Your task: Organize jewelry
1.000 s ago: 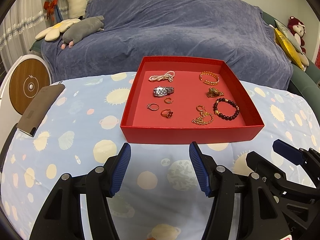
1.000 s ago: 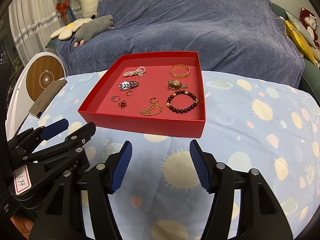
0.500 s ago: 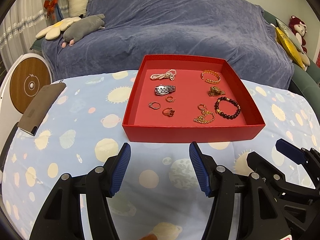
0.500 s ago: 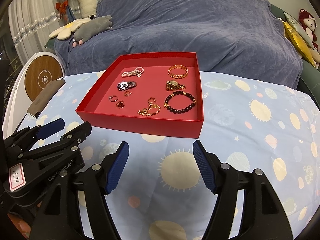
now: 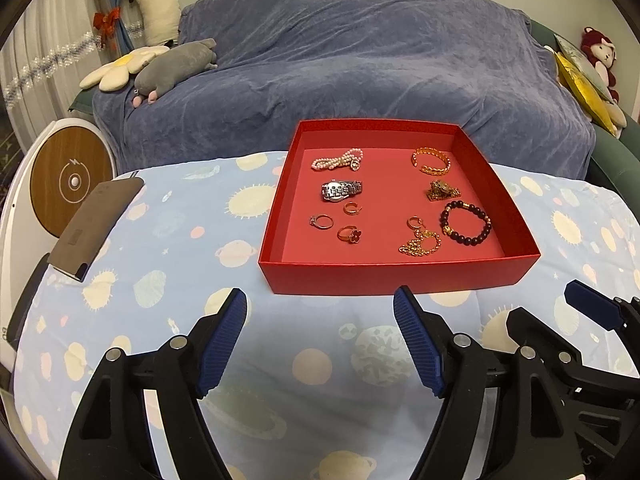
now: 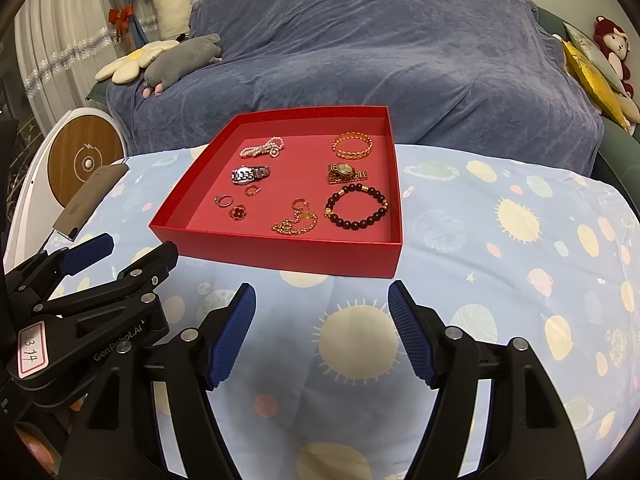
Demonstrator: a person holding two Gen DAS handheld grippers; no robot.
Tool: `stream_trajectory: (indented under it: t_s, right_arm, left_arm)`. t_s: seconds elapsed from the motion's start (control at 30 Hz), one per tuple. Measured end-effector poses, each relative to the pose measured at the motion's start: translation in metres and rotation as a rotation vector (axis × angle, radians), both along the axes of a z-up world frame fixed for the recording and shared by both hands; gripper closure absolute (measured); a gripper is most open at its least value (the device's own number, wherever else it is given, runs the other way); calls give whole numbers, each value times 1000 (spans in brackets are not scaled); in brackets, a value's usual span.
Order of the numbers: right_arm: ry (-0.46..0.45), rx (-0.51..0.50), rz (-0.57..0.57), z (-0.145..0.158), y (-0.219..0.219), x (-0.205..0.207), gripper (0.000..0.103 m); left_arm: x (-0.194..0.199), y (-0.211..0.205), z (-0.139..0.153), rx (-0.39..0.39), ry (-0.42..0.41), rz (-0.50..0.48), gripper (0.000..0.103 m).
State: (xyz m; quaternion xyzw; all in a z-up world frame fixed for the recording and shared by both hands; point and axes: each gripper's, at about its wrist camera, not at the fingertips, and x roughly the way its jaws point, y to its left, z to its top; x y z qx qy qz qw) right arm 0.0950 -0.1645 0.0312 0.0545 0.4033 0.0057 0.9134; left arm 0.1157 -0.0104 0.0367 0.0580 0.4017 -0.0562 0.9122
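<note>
The red tray is sitting on the blue planet cloth, holding 2 watches, rings and bracelets. The left gripper and right gripper are hovering in front of it, both spreading wider, pinching nothing.

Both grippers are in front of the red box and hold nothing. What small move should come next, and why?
Probably move the right gripper forward over the near wall of the red box toward the dark bead bracelet. Both grippers hang short of the box with nothing between their fingers, their jaws opening; the bracelet lies nearest on the right side, apart from the gold chain.
</note>
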Motion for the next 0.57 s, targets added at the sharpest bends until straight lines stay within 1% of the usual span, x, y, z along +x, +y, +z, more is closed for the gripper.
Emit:
stream_trajectory:
  t_s: [0.13,0.27,0.37,0.4,0.47,0.57]
  right_arm:
    - [0,-2,1,0,0,0,35]
    - [-2,-5,1,0,1,-1,35]
    - [-6,-10,-3,0,2,-2,32]
    - [-10,-10,-4,1,1,-2,30]
    - [-15,-10,-5,2,3,-4,29]
    - [-21,-17,-13,2,3,-4,25]
  left_arm:
    - [-2,1,-1,5,-19,6,29]
    - [-2,2,-2,-4,-10,9,28]
    - [-2,3,-2,-6,-6,21,28]
    - [-1,3,-2,-8,-1,29,28]
    - [0,6,-3,-32,4,36,28]
    - [0,8,-2,-39,1,41,28]
